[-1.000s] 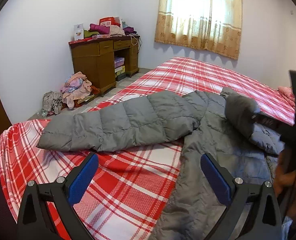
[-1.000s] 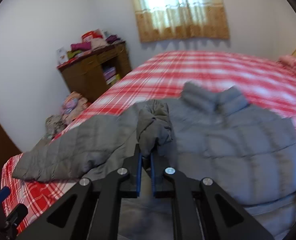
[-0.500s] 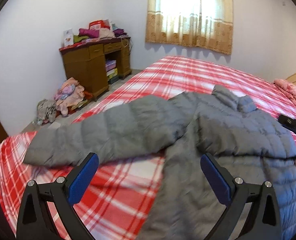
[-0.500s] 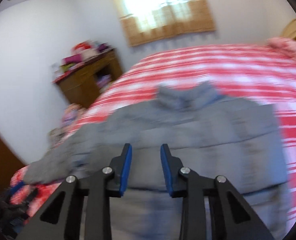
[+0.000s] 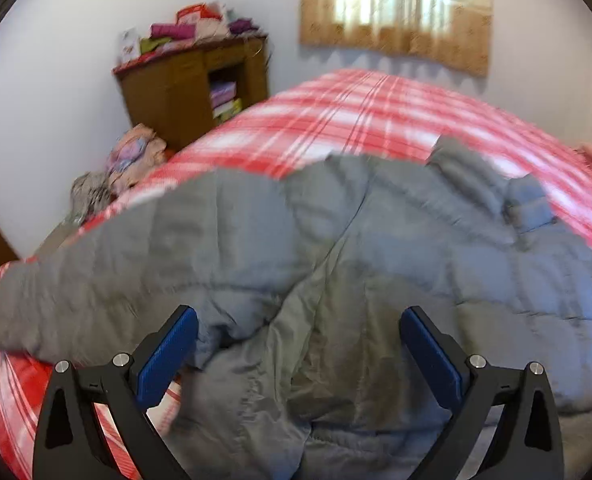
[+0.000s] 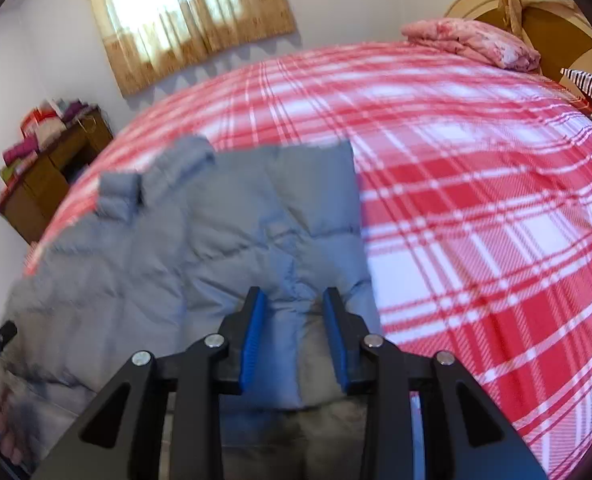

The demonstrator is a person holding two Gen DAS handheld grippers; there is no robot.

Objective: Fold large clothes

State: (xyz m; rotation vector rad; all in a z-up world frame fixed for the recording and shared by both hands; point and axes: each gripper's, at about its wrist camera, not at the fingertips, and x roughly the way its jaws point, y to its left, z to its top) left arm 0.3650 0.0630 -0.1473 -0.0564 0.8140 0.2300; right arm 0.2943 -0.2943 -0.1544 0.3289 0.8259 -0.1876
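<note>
Released, right gripper (image 6: 291, 312) (jaws parted) hovers over jacket (image 6: 223, 240).

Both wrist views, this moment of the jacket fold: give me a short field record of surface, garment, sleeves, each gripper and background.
surface: bed with a red and white plaid sheet
garment: grey puffer jacket lying flat, collar toward the window
sleeves: one sleeve stretched out sideways; the other side looks folded onto the body, straight edge
left gripper: jaws wide open, nothing held, above the jacket near that sleeve's root
right gripper: jaws partly open, nothing pinched, over the jacket's lower part
background: wooden desk, curtained window, pink blanket
</note>
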